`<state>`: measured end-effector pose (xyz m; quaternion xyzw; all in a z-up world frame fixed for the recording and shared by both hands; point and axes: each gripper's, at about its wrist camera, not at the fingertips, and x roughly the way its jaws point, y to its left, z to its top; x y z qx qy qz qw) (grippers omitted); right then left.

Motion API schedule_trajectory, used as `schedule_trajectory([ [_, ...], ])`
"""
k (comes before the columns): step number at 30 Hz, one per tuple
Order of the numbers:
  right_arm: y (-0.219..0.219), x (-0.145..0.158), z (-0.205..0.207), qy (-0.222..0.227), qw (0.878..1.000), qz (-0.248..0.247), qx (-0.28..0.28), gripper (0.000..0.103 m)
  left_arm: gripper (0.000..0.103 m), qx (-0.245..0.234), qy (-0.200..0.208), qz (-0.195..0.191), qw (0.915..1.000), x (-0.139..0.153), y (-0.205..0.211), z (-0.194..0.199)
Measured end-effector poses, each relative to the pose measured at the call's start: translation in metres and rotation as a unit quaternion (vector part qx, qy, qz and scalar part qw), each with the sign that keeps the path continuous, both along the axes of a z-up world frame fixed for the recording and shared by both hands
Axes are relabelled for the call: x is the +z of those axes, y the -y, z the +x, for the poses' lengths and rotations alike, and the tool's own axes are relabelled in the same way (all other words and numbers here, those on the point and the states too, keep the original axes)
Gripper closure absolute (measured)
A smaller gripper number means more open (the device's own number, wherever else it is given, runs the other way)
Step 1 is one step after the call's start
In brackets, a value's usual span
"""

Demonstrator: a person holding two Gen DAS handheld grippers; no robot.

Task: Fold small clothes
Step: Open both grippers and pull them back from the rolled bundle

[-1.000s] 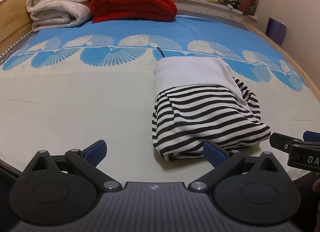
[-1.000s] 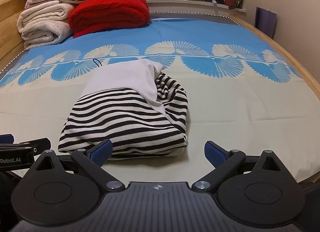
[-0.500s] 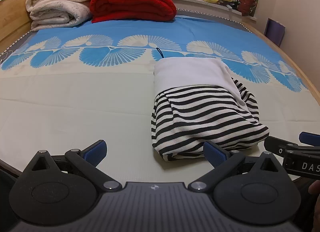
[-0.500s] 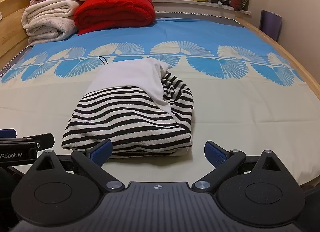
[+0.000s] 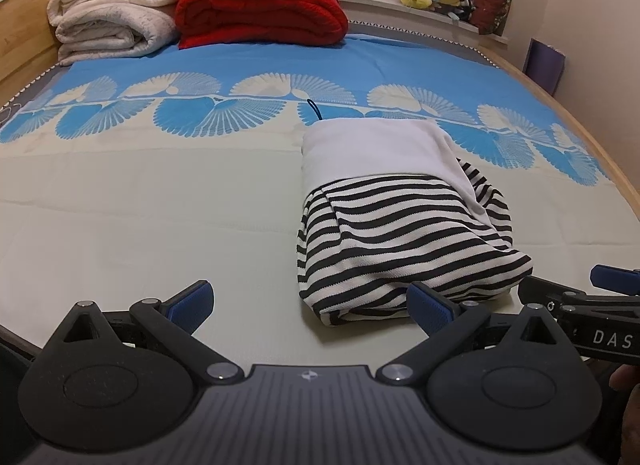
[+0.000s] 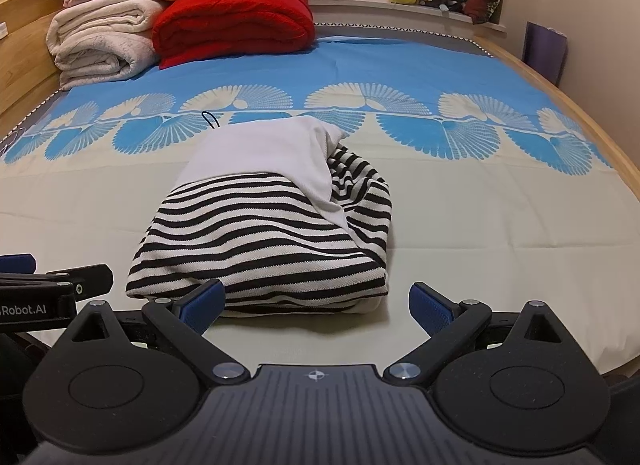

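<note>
Black-and-white striped knit garment with white panel (image 6: 264, 225) folded into compact bundle on cream and blue bedsheet (image 6: 500, 233). Left gripper (image 5: 310, 307) and right gripper (image 6: 316, 303) spread wide, empty, just short of bundle. Folding apparently complete.

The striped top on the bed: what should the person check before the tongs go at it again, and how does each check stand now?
1. Left tongs open and empty: ok.
2. Right tongs open and empty: ok.
3. Striped top lies as one folded bundle on the bed sheet: ok.
4. Bundle neat: not ok, a bunched striped part bulges beside the white panel.
5. Red blanket and white towels far from the work area: ok.
6. Layers underneath lie flat: cannot tell.
</note>
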<state>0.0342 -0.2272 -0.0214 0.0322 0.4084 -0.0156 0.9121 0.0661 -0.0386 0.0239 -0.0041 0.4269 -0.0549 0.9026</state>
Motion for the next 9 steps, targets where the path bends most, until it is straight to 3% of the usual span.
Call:
schedule_trajectory([
  [9, -0.0005, 0.0002, 0.0, 0.0, 1.0, 0.0, -0.001, 0.005, 0.0, -0.004, 0.003, -0.001, 1.0, -0.0001, 0.0006, -0.0007],
])
